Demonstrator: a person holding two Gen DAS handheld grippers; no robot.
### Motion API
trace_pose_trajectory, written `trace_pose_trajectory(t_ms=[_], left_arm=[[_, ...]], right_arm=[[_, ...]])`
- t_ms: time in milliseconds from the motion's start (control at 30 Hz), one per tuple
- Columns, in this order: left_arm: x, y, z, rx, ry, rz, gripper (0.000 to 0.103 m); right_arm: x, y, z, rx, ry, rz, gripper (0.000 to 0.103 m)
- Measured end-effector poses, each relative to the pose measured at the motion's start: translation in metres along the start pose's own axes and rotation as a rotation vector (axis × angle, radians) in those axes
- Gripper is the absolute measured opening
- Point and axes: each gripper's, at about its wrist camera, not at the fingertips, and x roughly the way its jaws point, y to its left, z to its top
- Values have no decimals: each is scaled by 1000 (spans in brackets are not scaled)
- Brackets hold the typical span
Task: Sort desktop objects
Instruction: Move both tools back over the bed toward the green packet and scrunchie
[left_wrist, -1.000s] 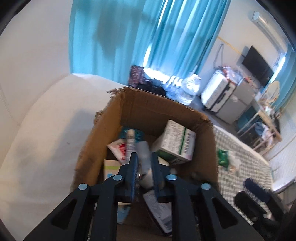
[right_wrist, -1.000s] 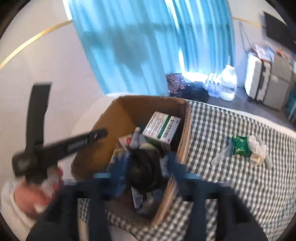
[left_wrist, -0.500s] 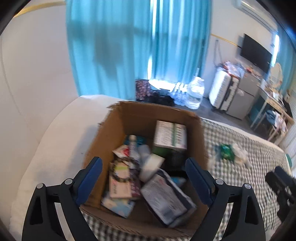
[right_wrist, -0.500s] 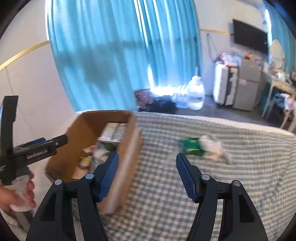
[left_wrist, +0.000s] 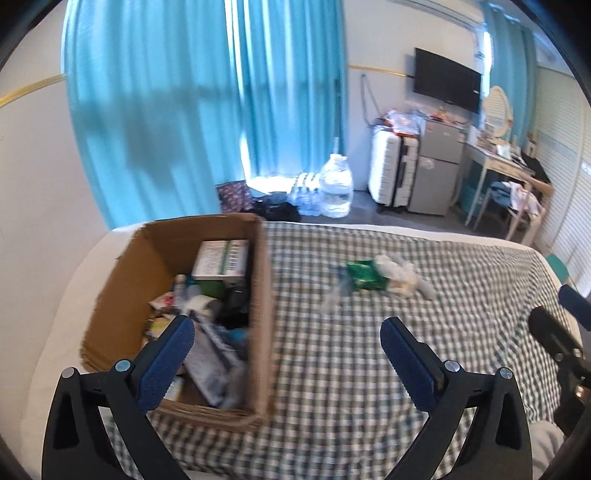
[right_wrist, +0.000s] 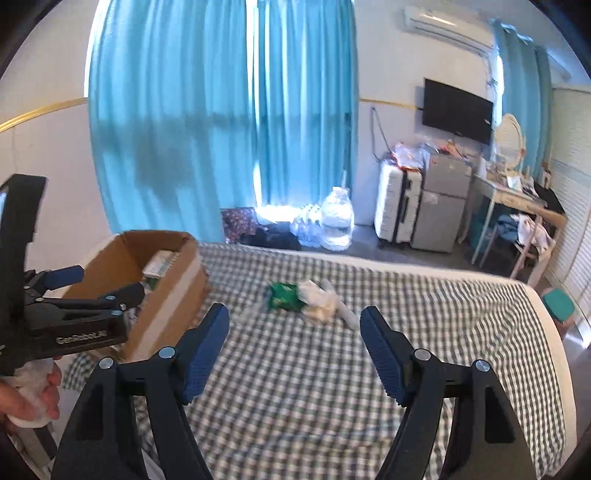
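Ahead of the right gripper, well apart on the checked bed, lie a green packet and crumpled white wrappers, touching each other. Both look light, soft and crinkly, probably best pinched across the middle. The left gripper is beside the cardboard box; both grippers are spread wide and hold nothing.

The left tongs, earlier closed inside the box, are now being held wide apart above its edge; the right tongs are being swung away toward the green packet.
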Motion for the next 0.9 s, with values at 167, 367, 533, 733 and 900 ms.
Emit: trace_pose_trajectory(t_ms=[167,367,533,733,900], left_arm=[[27,-38,-8,63,35,-30,103],[84,-72,-17,113,109,-35,103],[140,-89,-12,126,138,-12,103],[204,-98,1,119,163,12,103],[251,-90,-2,83,207,48,103]], right_arm=[[14,-39,-19,75,24,-7,73],[57,-76,-42,140,82,3,73],[100,-88,-49,146,111,30,73],[171,-91,-34,153,142,132,67],[242,-76,-31,127,219,164,64]])
